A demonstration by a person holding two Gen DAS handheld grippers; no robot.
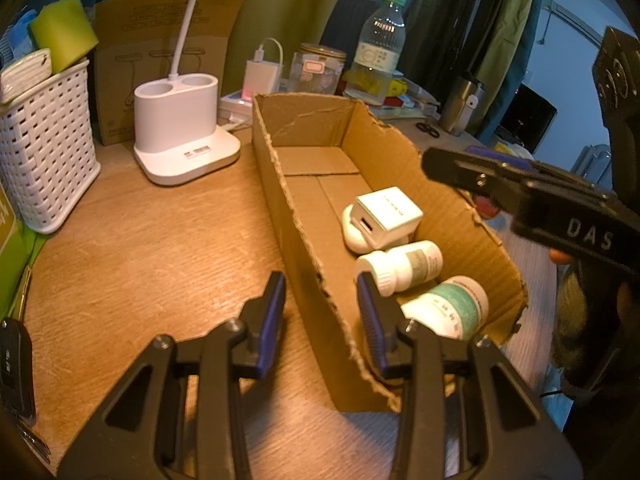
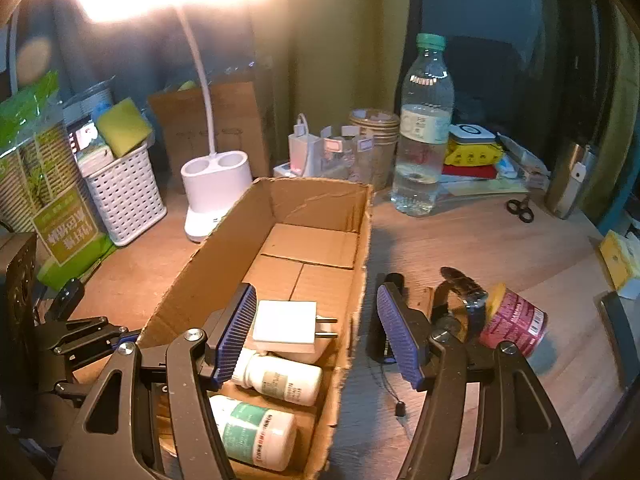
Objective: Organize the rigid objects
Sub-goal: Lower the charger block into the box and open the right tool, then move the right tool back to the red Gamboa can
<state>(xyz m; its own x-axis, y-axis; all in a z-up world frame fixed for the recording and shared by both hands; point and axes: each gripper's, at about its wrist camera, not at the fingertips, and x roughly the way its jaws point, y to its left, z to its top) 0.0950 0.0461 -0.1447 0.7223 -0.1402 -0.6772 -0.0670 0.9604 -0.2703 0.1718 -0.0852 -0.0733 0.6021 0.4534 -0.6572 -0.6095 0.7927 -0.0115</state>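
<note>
An open cardboard box [image 1: 304,240] [image 2: 200,264] lies on the wooden desk. Inside it are a white plug adapter [image 1: 388,214] [image 2: 286,326], a white pill bottle [image 1: 400,266] [image 2: 280,378] and a green-labelled bottle [image 1: 448,308] [image 2: 256,432]. My left gripper [image 1: 322,308] is open and empty, straddling the box's left wall at its near end. My right gripper [image 2: 316,336] is open and empty, straddling the box's right wall; it also shows in the left wrist view [image 1: 520,196]. A small pink-labelled can [image 2: 514,322] lies on the desk to the right of the box.
A white lamp base [image 1: 180,132] [image 2: 214,196], a white basket [image 1: 44,148] [image 2: 124,196], a water bottle [image 1: 378,46] [image 2: 422,132], jars [image 2: 372,136], a charger [image 2: 300,148] and scissors [image 2: 520,208] stand behind the box. A dark key fob [image 1: 14,368] lies at left.
</note>
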